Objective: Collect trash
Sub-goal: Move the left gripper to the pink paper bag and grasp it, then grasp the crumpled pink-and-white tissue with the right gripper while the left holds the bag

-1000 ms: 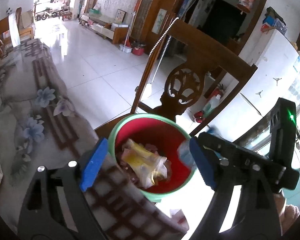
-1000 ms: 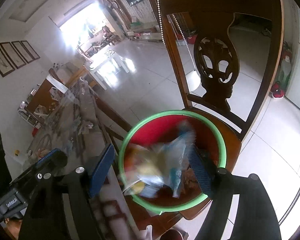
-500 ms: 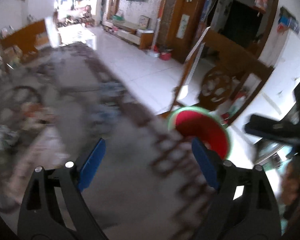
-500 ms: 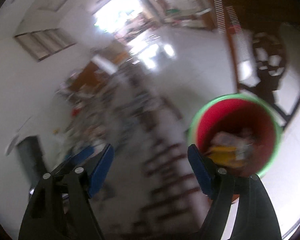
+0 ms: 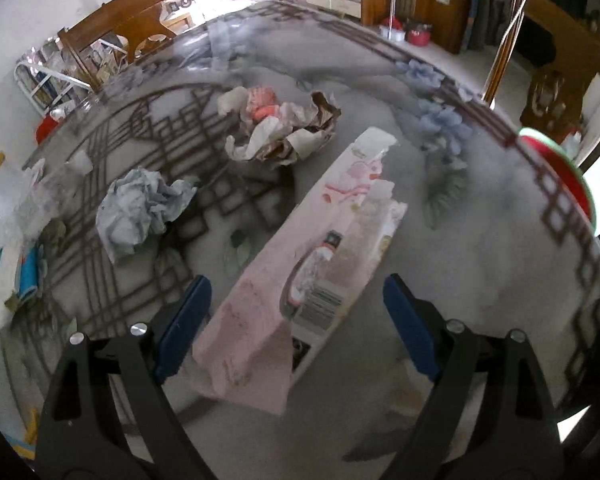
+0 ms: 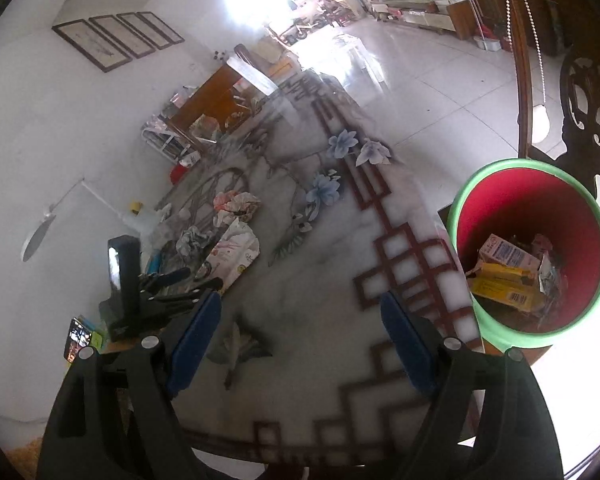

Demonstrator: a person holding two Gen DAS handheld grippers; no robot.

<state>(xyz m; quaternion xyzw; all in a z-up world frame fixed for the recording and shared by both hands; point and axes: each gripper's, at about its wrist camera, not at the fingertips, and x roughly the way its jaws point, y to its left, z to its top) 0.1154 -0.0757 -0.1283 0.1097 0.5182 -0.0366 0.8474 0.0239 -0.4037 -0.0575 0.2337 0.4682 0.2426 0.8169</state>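
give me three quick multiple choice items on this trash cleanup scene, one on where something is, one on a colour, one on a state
1. Where does the pink torn box lie in the left wrist view?
A. inside the bin
B. on the table, between the left gripper's jaws
C. on the chair seat

2. What colour is the inside of the bin?
A. blue
B. red
C. yellow

3. What state is the right gripper in?
A. open, nothing between its jaws
B. shut on a paper ball
C. shut on the box

Answers:
1 B: the box rests on the patterned table, framed by the open left gripper, whose jaws have just been opening.
2 B: red wall under a green rim.
3 A: only bare table shows between its jaws, which have just been opening.
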